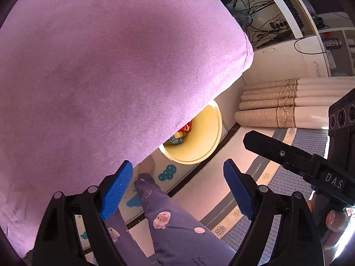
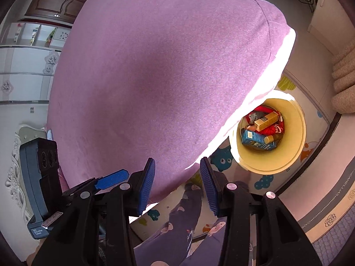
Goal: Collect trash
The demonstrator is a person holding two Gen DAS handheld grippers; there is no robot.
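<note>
A round yellow bin (image 2: 290, 133) stands on the floor beside a purple-covered surface (image 2: 155, 77). Inside it lie a gold box (image 2: 266, 120), a blue box (image 2: 255, 140), a red wrapper (image 2: 271, 129) and a small bottle (image 2: 271, 138). In the left wrist view the purple cover (image 1: 111, 66) hides half of the bin (image 1: 206, 137). My left gripper (image 1: 177, 166) is open and holds nothing, hanging above the floor near the cover's edge. My right gripper (image 2: 177, 161) stands partly open with nothing between its blue pads (image 2: 146, 186), left of the bin.
A person's legs in patterned purple trousers (image 2: 184, 221) stand on a cartoon play mat (image 2: 224, 159) below both grippers. Rolled carpets (image 1: 277, 104) lie by the wall, with cables (image 1: 261, 22) behind them. White cabinets (image 2: 26, 62) are at the far left.
</note>
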